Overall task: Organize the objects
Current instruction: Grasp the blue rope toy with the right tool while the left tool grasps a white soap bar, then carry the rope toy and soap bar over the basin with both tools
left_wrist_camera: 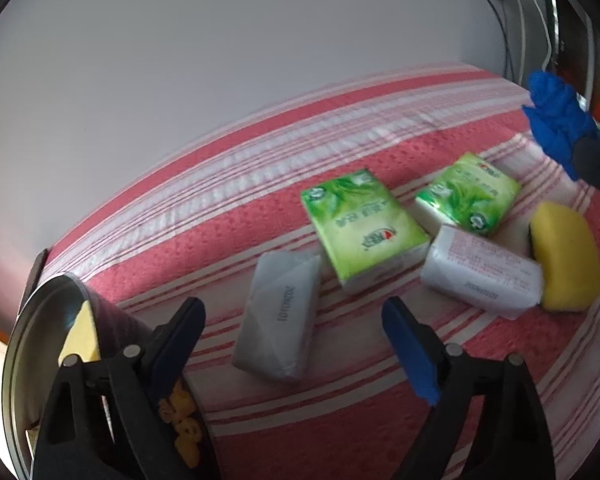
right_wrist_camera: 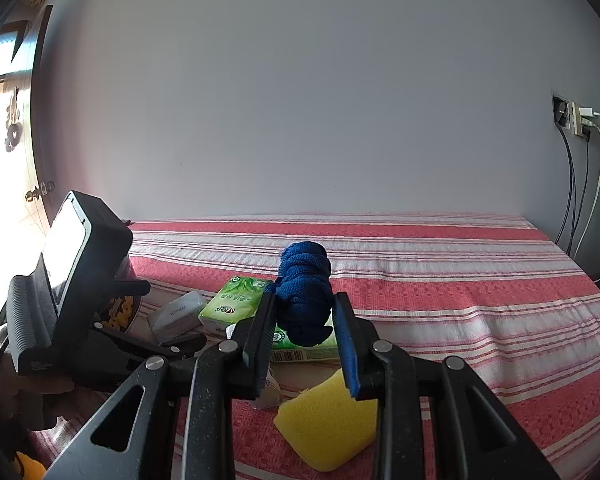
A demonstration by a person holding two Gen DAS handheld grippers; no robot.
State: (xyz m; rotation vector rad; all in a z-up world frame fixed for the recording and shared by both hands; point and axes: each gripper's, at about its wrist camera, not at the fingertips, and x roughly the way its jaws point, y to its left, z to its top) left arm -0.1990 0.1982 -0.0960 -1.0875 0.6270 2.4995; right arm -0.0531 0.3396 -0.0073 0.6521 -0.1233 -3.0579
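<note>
My left gripper (left_wrist_camera: pixel 293 346) is open and empty, low over a grey tissue pack (left_wrist_camera: pixel 279 316) on the striped bedspread (left_wrist_camera: pixel 187 208). Two green tissue packs (left_wrist_camera: pixel 364 228) (left_wrist_camera: pixel 468 194), a white pack (left_wrist_camera: pixel 480 276) and a yellow sponge (left_wrist_camera: pixel 566 256) lie beyond. My right gripper (right_wrist_camera: pixel 304 316) is shut on a blue rolled cloth (right_wrist_camera: pixel 306 296), held above a green pack (right_wrist_camera: pixel 235 306); the cloth also shows in the left wrist view (left_wrist_camera: pixel 556 120). The yellow sponge (right_wrist_camera: pixel 328 428) lies below it.
A dark round tin (left_wrist_camera: pixel 51 360) with a yellow sponge inside stands at the left by my left gripper. A wall runs behind the bed. Cables and a socket (right_wrist_camera: pixel 580 120) hang at the right. The left device (right_wrist_camera: pixel 67 280) is at the left.
</note>
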